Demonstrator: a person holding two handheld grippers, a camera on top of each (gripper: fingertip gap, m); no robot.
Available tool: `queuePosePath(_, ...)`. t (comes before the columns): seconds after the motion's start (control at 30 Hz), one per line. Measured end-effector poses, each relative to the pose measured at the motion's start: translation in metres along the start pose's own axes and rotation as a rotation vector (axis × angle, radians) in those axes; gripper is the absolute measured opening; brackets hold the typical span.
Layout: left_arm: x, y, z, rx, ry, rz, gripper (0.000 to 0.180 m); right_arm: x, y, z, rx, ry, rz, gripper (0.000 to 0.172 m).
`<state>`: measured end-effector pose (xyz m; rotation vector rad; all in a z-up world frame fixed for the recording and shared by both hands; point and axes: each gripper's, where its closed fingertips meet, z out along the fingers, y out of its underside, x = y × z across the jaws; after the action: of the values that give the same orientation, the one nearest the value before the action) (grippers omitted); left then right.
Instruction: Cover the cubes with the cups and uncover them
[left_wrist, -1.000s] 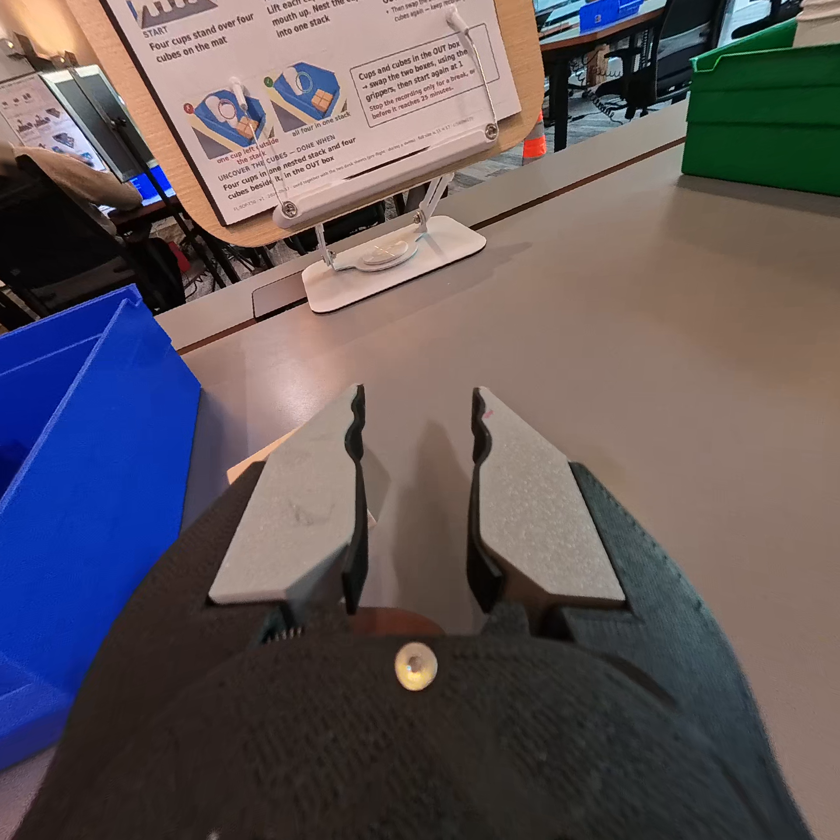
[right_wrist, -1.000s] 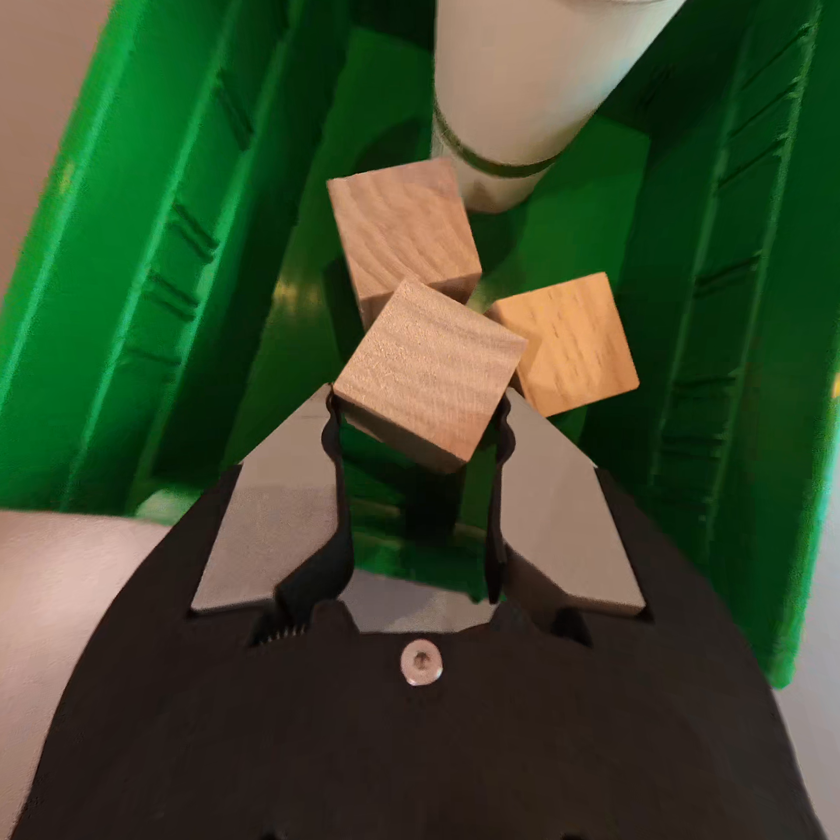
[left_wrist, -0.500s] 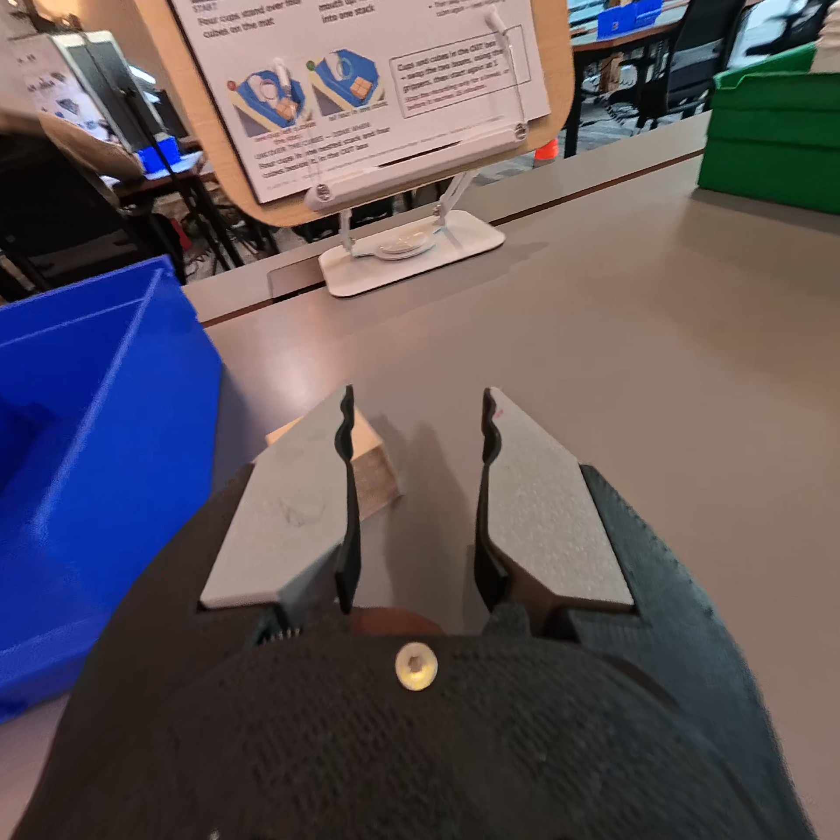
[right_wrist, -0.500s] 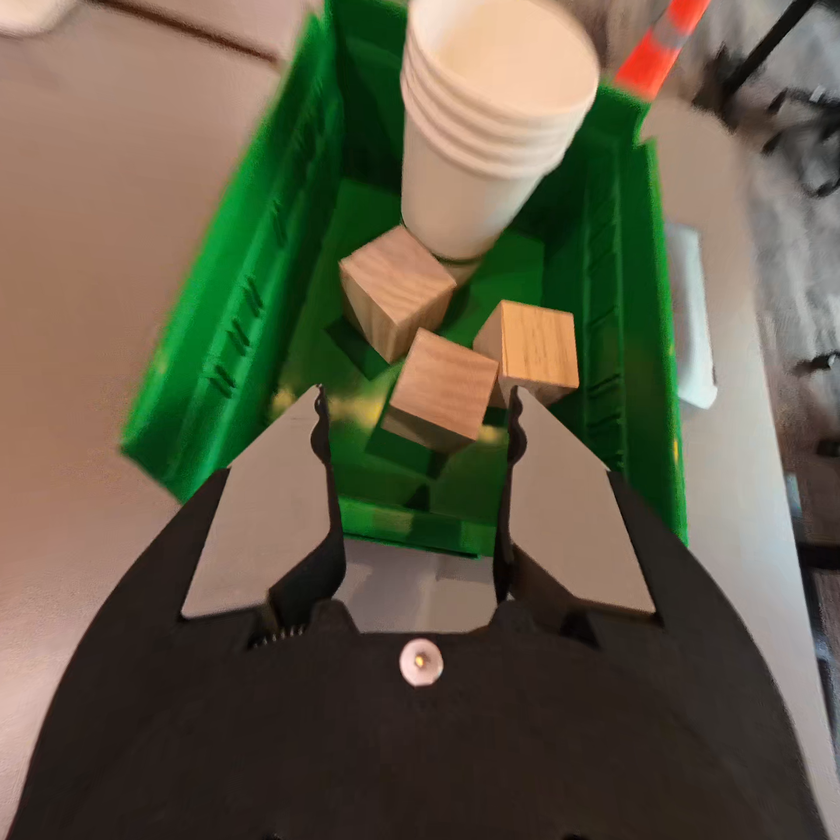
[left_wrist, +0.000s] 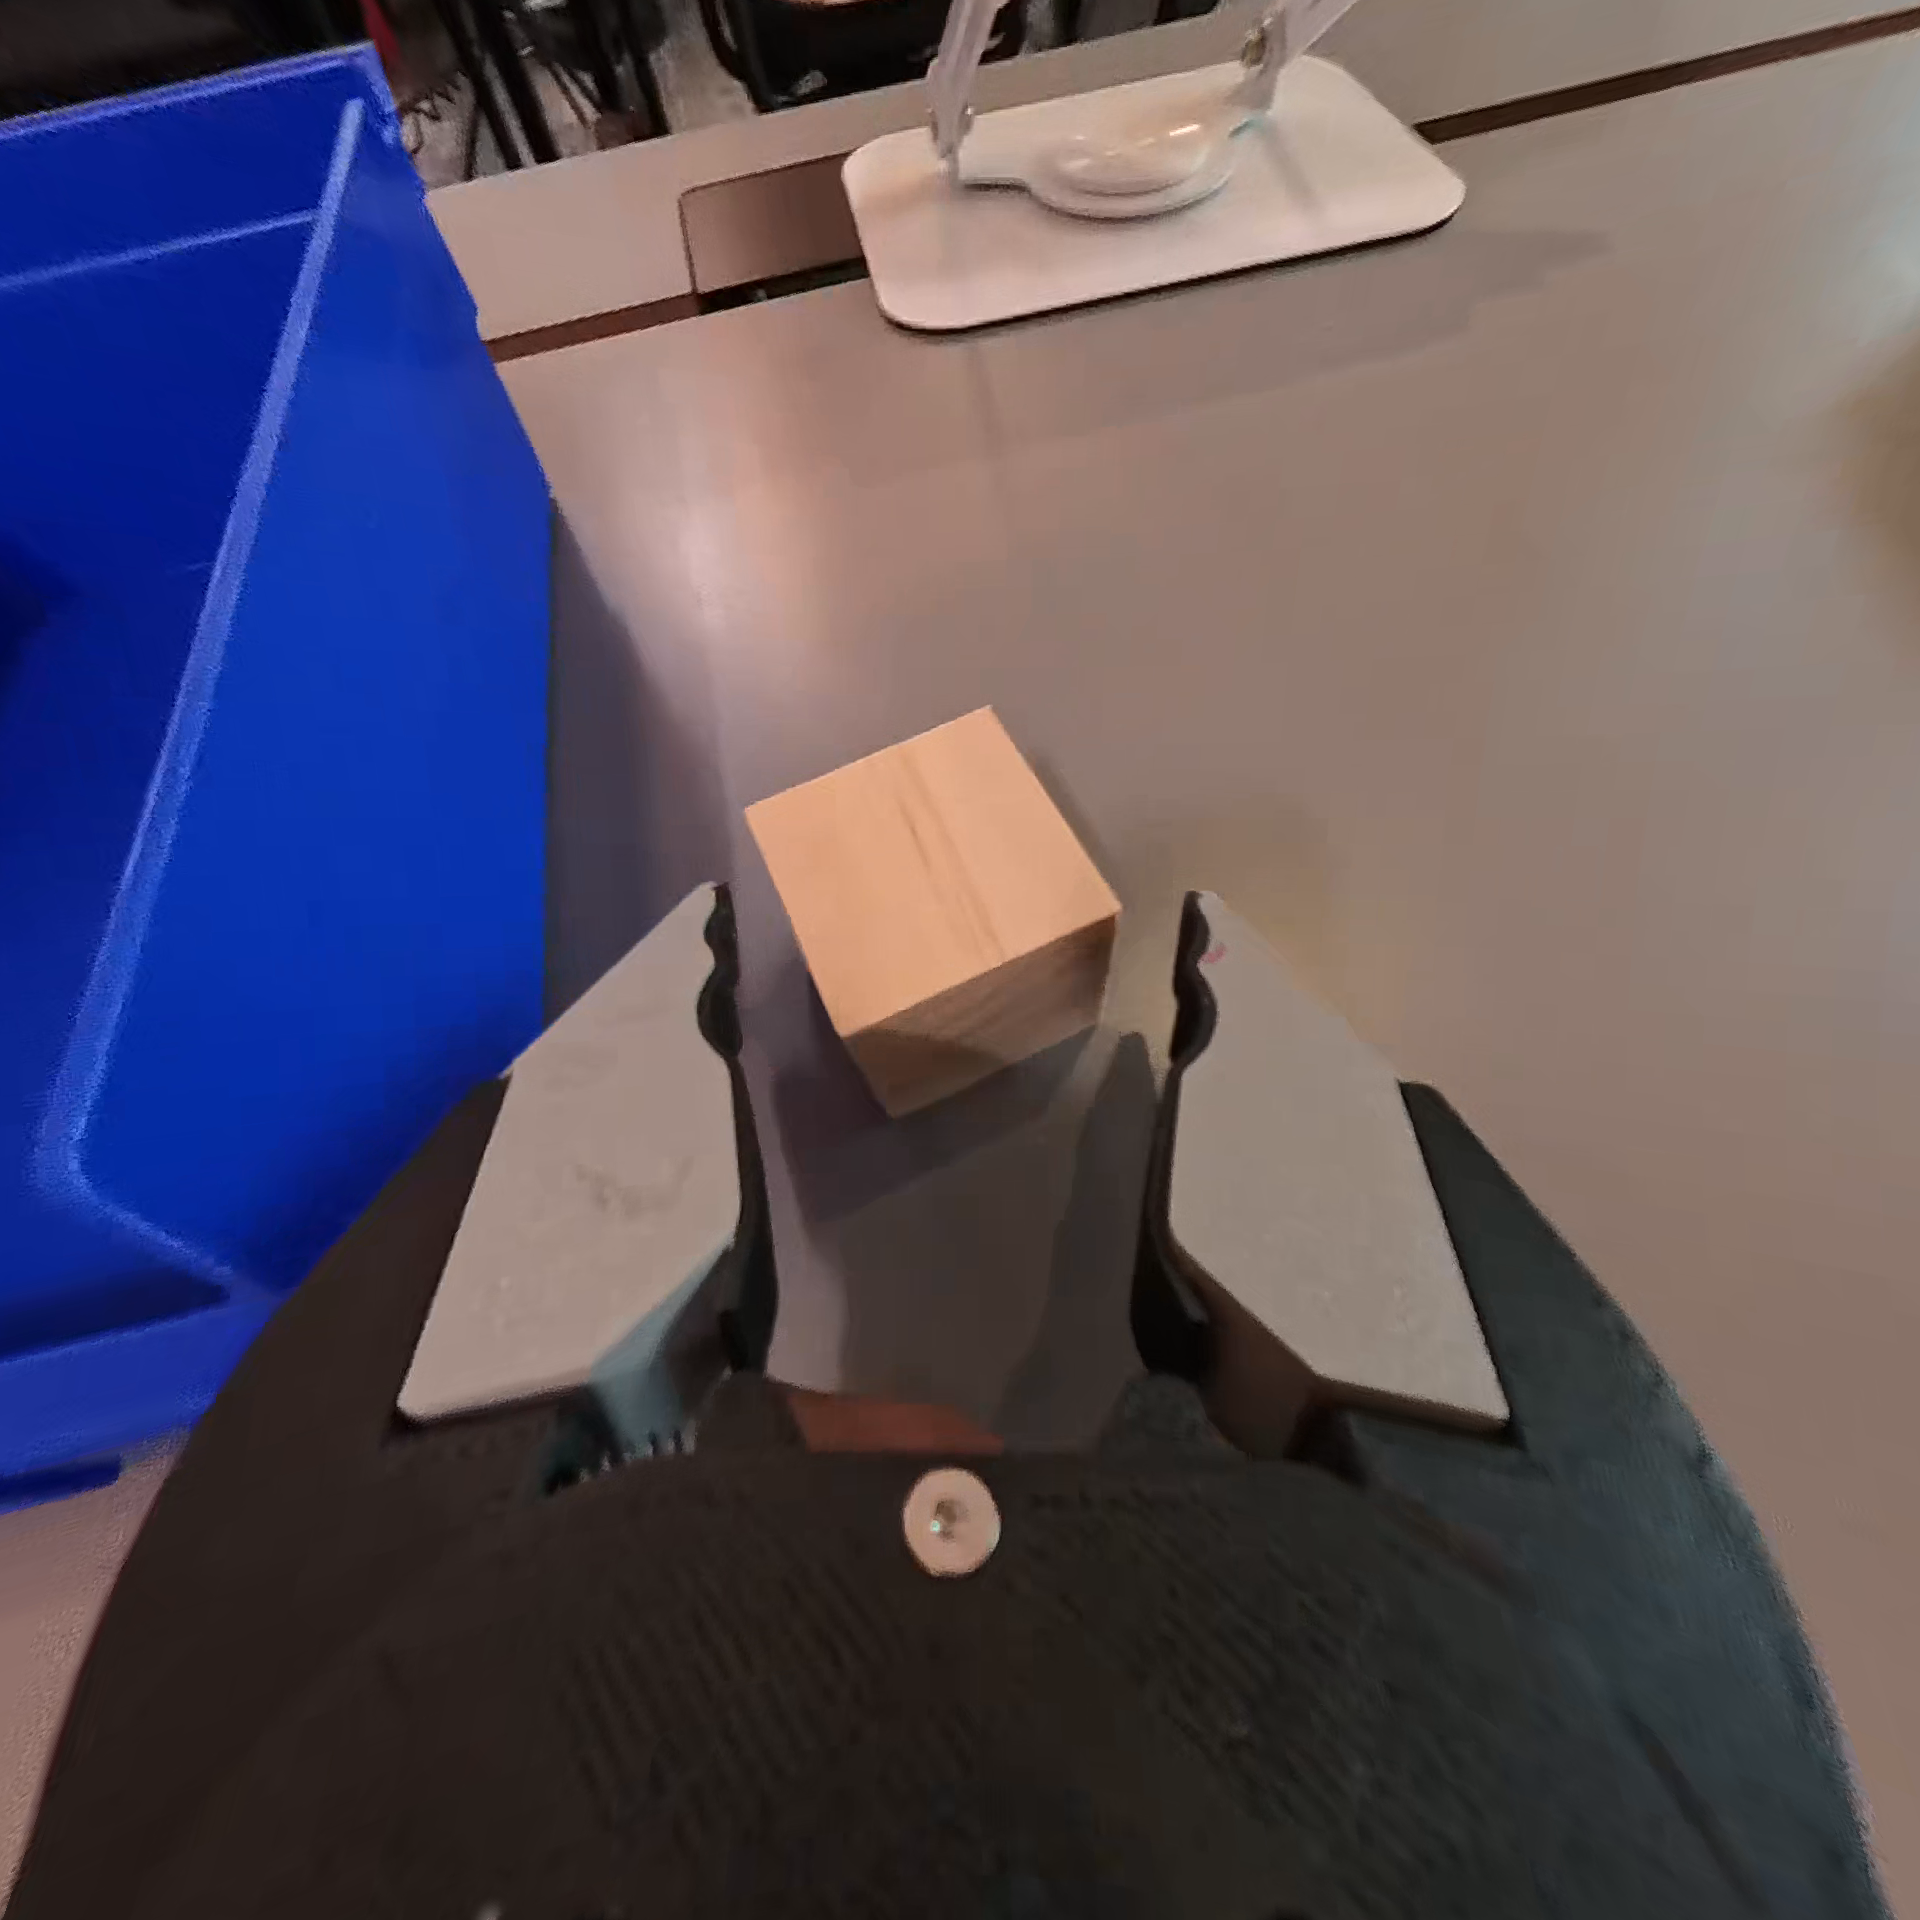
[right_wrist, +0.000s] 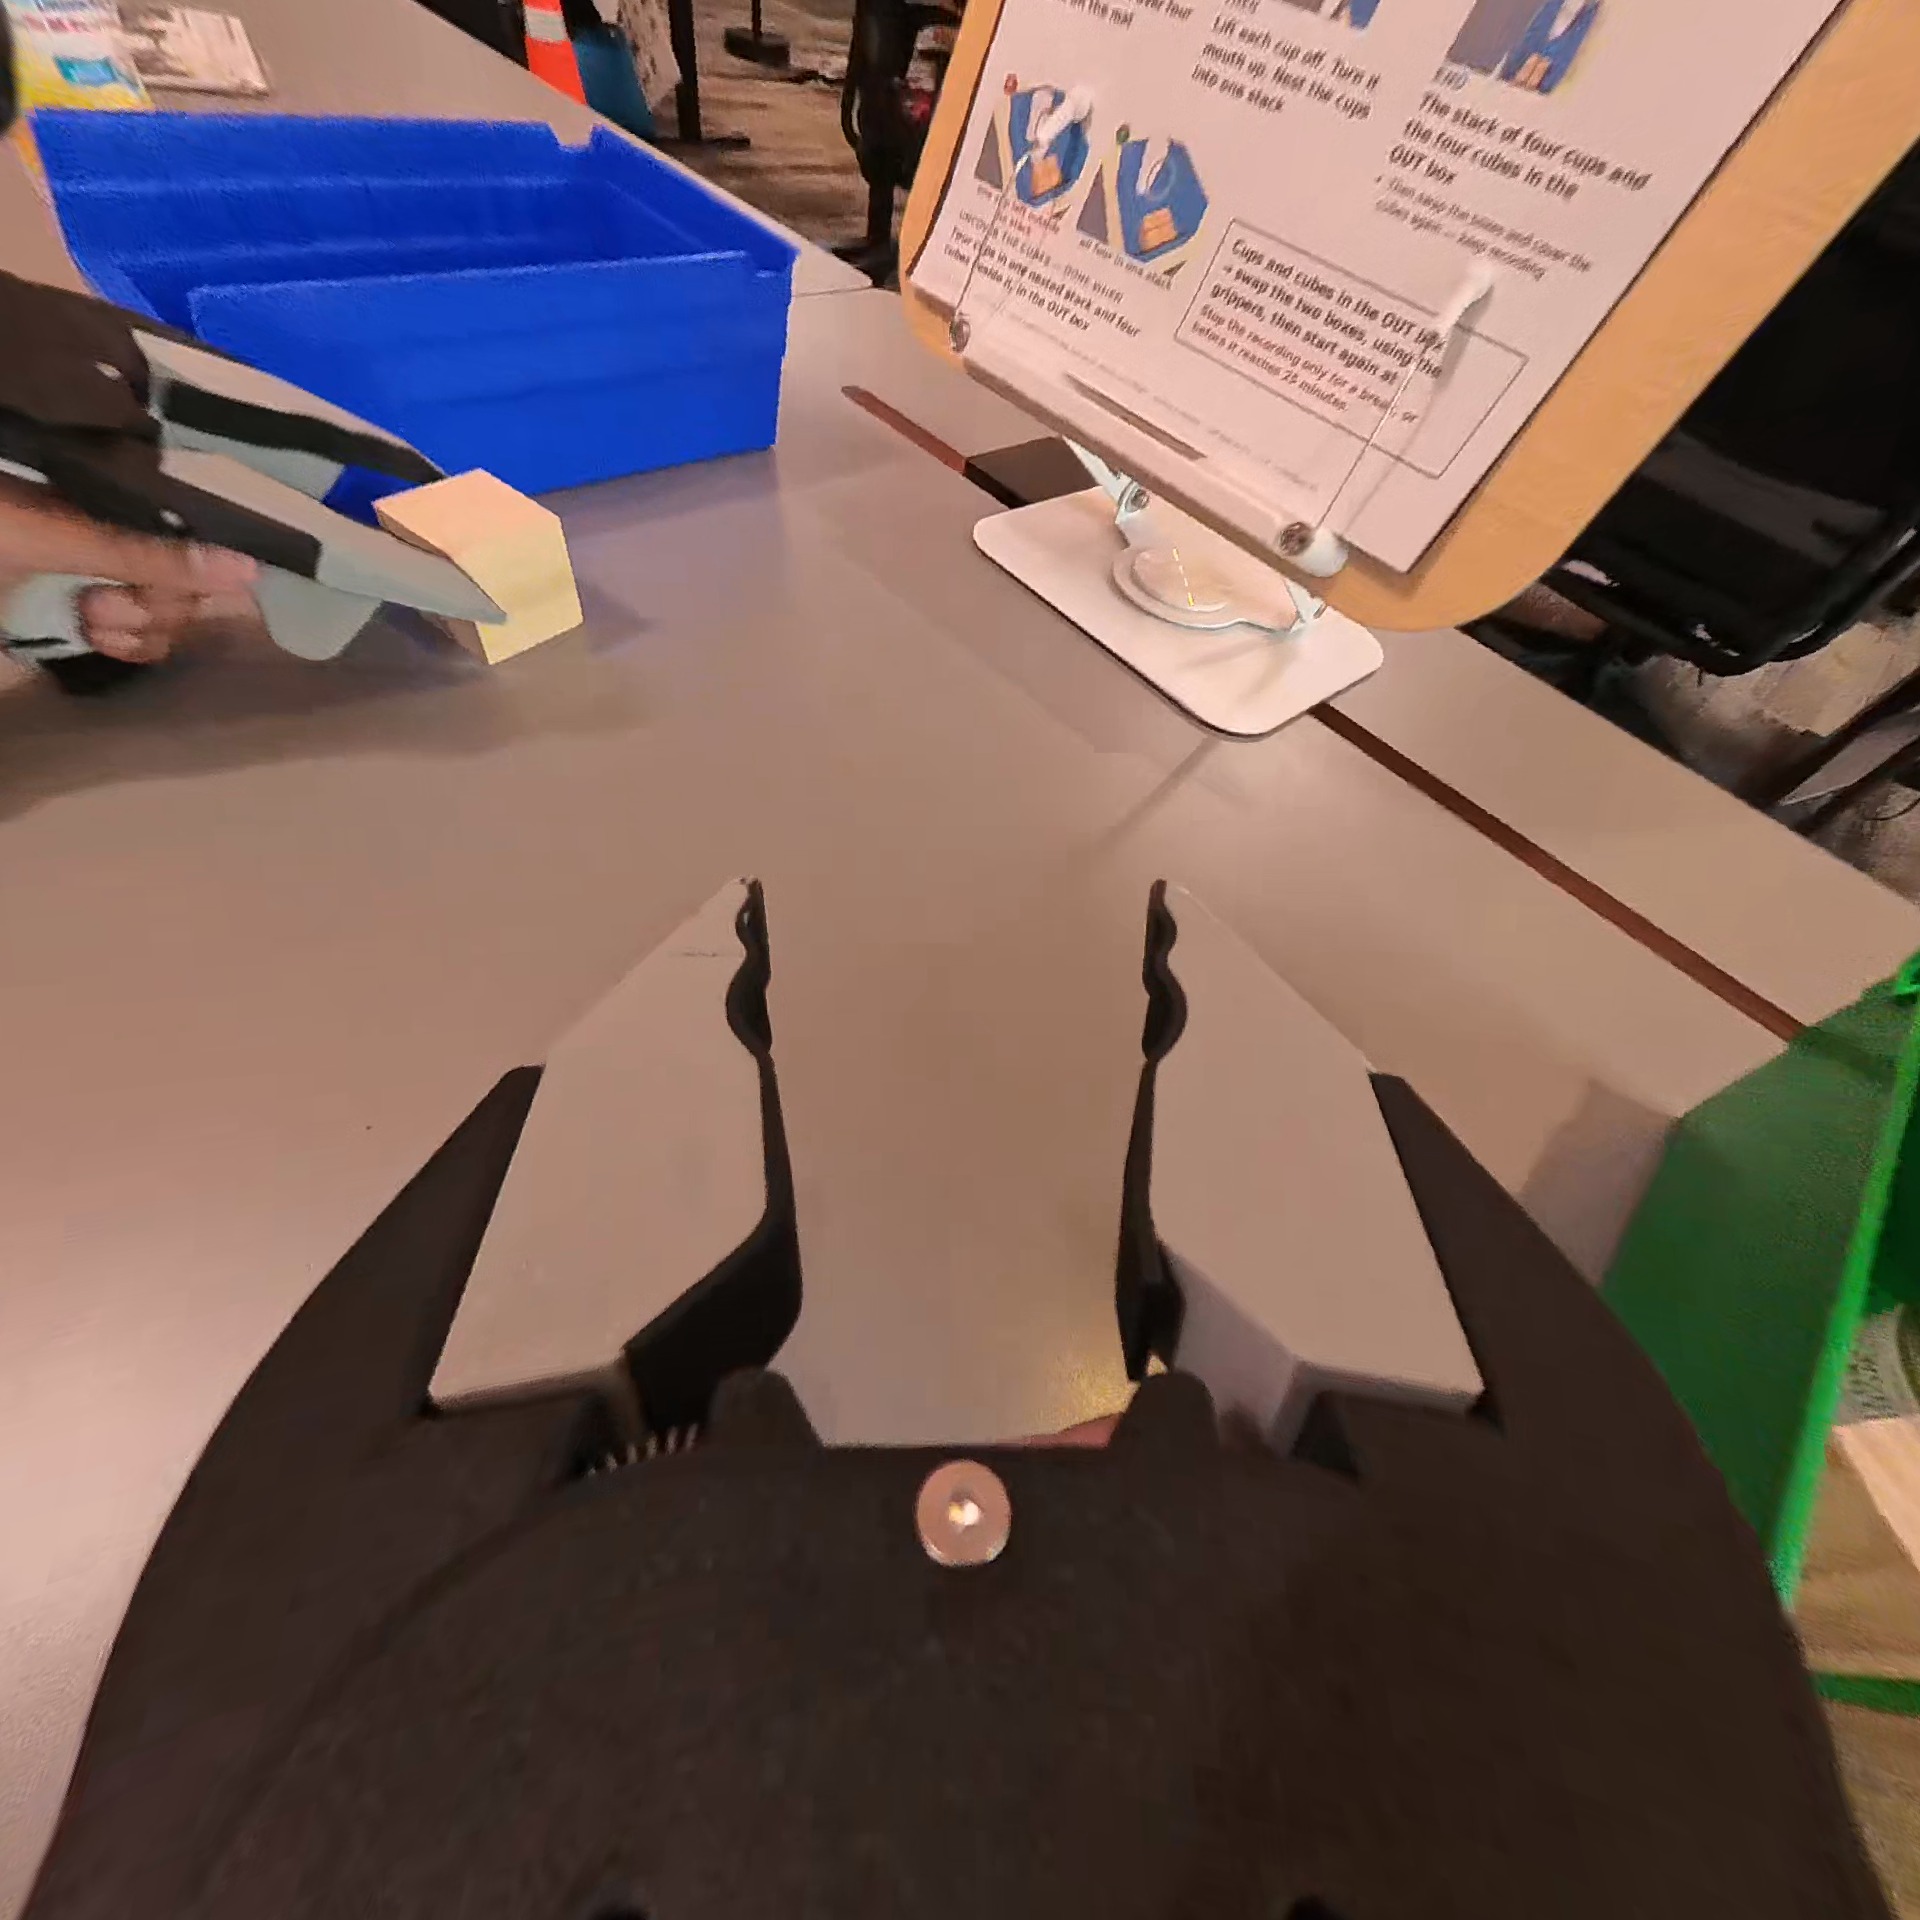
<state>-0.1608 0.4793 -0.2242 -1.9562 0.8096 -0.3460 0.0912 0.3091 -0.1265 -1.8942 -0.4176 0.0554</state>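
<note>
Now the wooden cube (left_wrist: 928, 902) rests on the desk (left_wrist: 1351, 675) between the wide left tool (left_wrist: 954, 914), untouched; right tool (right_wrist: 954, 904) is wide, empty. Better withdraw straight, without knocking it.

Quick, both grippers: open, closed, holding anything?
Left gripper: open, wooden cube on the table between its fingers, not gripped.
Right gripper: open, holding nothing.
</note>
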Motion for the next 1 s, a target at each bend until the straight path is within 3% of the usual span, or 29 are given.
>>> queuePosePath(0.17, 0.012, -0.002, 0.004, 0.0, 0.086, -0.03, 0.088, 0.005, 0.013, 0.009, -0.028, 0.0, 0.032, 0.07)
queuePosePath(0.3, 0.008, -0.001, 0.016, -0.046, 0.04, -0.012, 0.089, 0.01, 0.03, 0.016, -0.056, -0.026, 0.112, 0.069)
queuePosePath(0.37, 0.004, -0.002, 0.023, -0.062, 0.0, 0.023, 0.081, 0.011, 0.035, 0.019, -0.058, -0.035, 0.141, 0.068)
queuePosePath(0.4, 0.001, -0.003, 0.024, -0.059, -0.02, 0.048, 0.064, 0.011, 0.036, 0.02, -0.055, -0.038, 0.151, 0.067)
queuePosePath(0.57, 0.021, -0.013, 0.023, 0.001, 0.072, 0.166, 0.063, -0.003, 0.043, 0.028, -0.072, -0.13, 0.174, 0.066)
queuePosePath(0.67, 0.07, -0.036, 0.006, 0.138, 0.326, 0.197, 0.062, -0.033, 0.037, 0.034, -0.047, -0.305, 0.215, 0.068)
queuePosePath(0.73, 0.104, -0.057, -0.016, 0.308, 0.452, 0.314, 0.062, -0.053, 0.033, 0.035, -0.035, -0.429, 0.267, 0.069)
queuePosePath(0.9, 0.191, -0.075, -0.078, 0.707, 0.532, 0.767, 0.062, -0.09, 0.011, 0.028, 0.016, -0.703, 0.453, 0.085)
queuePosePath(1.0, 0.223, -0.074, -0.092, 0.815, 0.493, 0.911, 0.062, -0.099, -0.004, 0.025, 0.068, -0.775, 0.525, 0.086)
